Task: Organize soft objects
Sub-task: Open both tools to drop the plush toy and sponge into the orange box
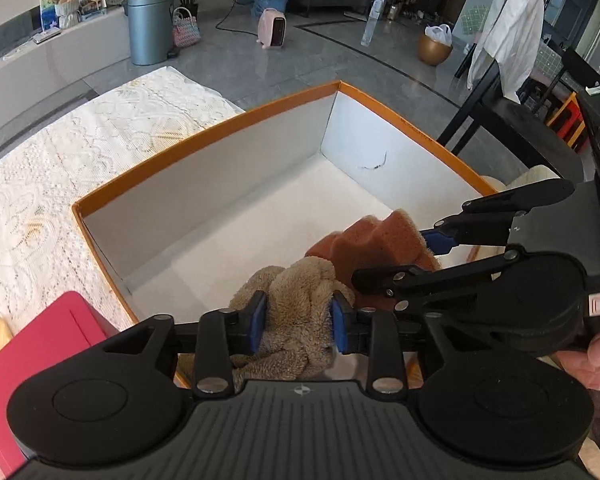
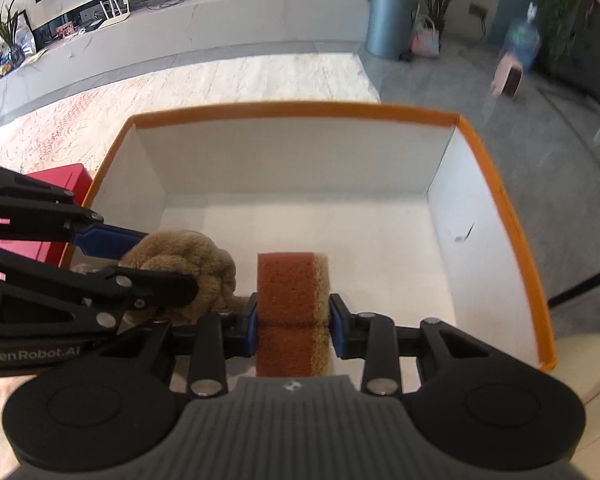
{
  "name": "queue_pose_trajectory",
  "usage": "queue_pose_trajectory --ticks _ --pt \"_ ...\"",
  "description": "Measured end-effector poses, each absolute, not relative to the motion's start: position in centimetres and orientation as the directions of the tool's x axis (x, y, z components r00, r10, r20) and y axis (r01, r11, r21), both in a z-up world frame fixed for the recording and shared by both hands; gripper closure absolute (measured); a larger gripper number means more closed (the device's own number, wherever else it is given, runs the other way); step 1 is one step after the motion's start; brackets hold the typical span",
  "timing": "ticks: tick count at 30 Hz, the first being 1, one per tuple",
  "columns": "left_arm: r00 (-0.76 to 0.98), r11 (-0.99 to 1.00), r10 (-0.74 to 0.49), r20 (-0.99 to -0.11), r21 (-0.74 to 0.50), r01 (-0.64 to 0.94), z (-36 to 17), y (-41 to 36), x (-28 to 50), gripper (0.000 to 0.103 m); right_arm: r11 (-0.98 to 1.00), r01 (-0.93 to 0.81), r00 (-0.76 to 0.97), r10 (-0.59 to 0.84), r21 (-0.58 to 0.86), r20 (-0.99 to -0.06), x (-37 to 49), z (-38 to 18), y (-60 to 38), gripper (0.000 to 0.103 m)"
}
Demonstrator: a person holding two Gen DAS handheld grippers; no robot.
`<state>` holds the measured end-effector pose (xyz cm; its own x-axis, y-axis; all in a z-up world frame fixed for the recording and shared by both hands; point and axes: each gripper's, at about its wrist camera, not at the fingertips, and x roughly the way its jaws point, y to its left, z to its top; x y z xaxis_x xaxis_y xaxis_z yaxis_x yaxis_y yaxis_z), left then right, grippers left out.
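My left gripper [image 1: 299,322] has the tan plush [image 1: 296,312] between its blue pads [image 1: 257,322]. The pile bulges out past both pads, and I cannot tell whether they press on it or only stand against it. The plush hangs over the near edge of the box [image 1: 204,130], partly inside it and partly draped back toward my gripper.

My right gripper [image 2: 293,322] is clamped on the sponge [image 2: 290,300], a rust-brown block with a tan scrub face on its right side. Both pads sit flat against its sides and a crease runs across it level with them. The sponge stands upright over the near part of the box floor, just right of the plush; from the left camera the two touch.

The box is white inside with an orange rim, and apart from a small dark scrap [image 1: 374,163] on its right inner wall I see nothing lying in it. It sits on a cream lace cloth [image 1: 80,152]. A red case [image 1: 48,344] lies on the cloth just left of the box's near corner. Beyond the box's far right corner a white shirt [image 1: 508,40] hangs on a black stand. Part of my right hand [image 1: 596,356] shows behind the right gripper's body.
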<state>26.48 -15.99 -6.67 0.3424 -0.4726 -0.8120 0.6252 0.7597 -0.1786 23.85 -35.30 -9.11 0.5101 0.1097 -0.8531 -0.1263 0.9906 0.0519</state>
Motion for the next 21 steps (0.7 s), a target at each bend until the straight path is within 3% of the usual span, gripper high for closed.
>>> queue_pose_trajectory --ticks 2,4,6,9,11,12,13,15,21 --pt "0.341 0.762 -0.475 -0.812 -0.185 0.621 -6.4 -15.7 26.4 0.063 0.991 -0.107 0.494 0.129 0.087 -0.86 23.7 -9.0 -35.6 0.063" --pt "0.347 0.764 -0.482 -0.805 -0.191 0.616 -6.0 -15.4 26.2 0.051 0.988 -0.081 0.48 0.156 0.134 -0.863 23.7 -8.8 -36.1 0.057" --pt "0.352 0.765 -0.492 -0.797 -0.202 0.612 -5.6 -14.9 25.9 0.046 0.983 -0.064 0.481 0.182 0.173 -0.857 23.4 -8.5 -36.5 0.045" --pt "0.367 0.769 -0.493 -0.789 -0.198 0.607 -5.0 -14.3 25.3 0.046 0.977 -0.07 0.485 0.209 0.2 -0.85 22.9 -7.8 -36.5 0.045" --pt "0.369 0.771 -0.491 -0.789 -0.197 0.605 -4.7 -14.2 25.0 0.054 0.975 -0.077 0.489 0.218 0.208 -0.845 22.7 -7.3 -36.3 0.045" --pt "0.367 0.775 -0.483 -0.795 -0.192 0.602 -4.7 -14.1 24.8 0.069 0.975 -0.082 0.493 0.221 0.208 -0.842 22.5 -7.1 -36.2 0.045" --pt "0.367 0.783 -0.466 -0.805 -0.183 0.595 -4.7 -14.3 24.8 0.075 0.974 -0.089 0.494 0.223 0.207 -0.84 22.4 -6.9 -36.1 0.046" --pt "0.366 0.792 -0.441 -0.819 -0.164 0.587 -4.8 -14.4 24.5 0.079 0.974 -0.092 0.497 0.224 0.206 -0.838 22.2 -6.5 -35.8 0.061" --pt "0.437 0.825 -0.391 -0.81 -0.098 0.556 -4.6 -14.1 23.7 0.08 0.976 -0.189 0.48 0.191 0.112 -0.856 21.9 -7.0 -33.3 0.094"
